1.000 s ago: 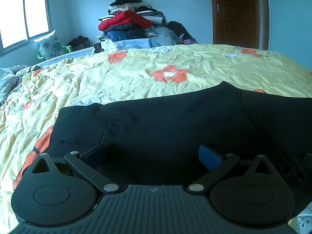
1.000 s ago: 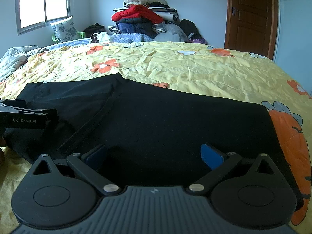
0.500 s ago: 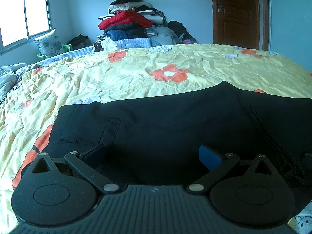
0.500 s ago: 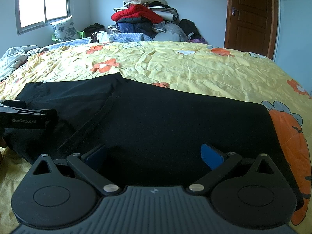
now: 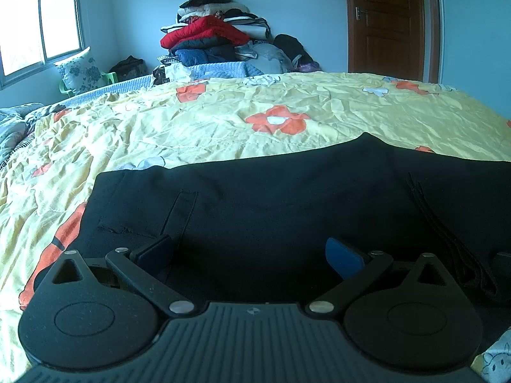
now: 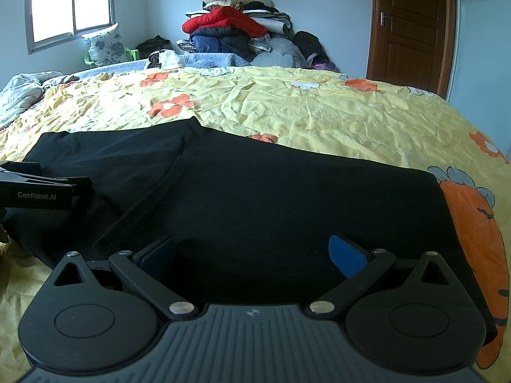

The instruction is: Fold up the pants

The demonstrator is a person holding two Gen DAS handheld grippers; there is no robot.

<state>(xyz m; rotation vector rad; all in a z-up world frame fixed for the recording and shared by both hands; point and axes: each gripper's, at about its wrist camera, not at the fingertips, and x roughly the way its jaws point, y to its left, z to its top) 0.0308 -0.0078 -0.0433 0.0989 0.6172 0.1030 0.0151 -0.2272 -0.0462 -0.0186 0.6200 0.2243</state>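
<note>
One pair of black pants [image 5: 287, 204] lies flat across the near part of the bed [image 5: 223, 127], with wide bare yellow cover beyond it and to either side. Its far edge rises to a peak mid-way; a pocket seam shows at left. Two tongs hover low over the near edge: left tongs [image 5: 249, 252] and right tongs [image 6: 252, 252], both spread wide, grasping nothing. One clothes pile [image 6: 236, 28] stands behind.

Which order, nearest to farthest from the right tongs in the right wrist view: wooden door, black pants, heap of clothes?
1. black pants, directly under the open right tongs.
2. heap of clothes, beyond the bed, centre.
3. wooden door, far right; close to the heap in depth.
</note>
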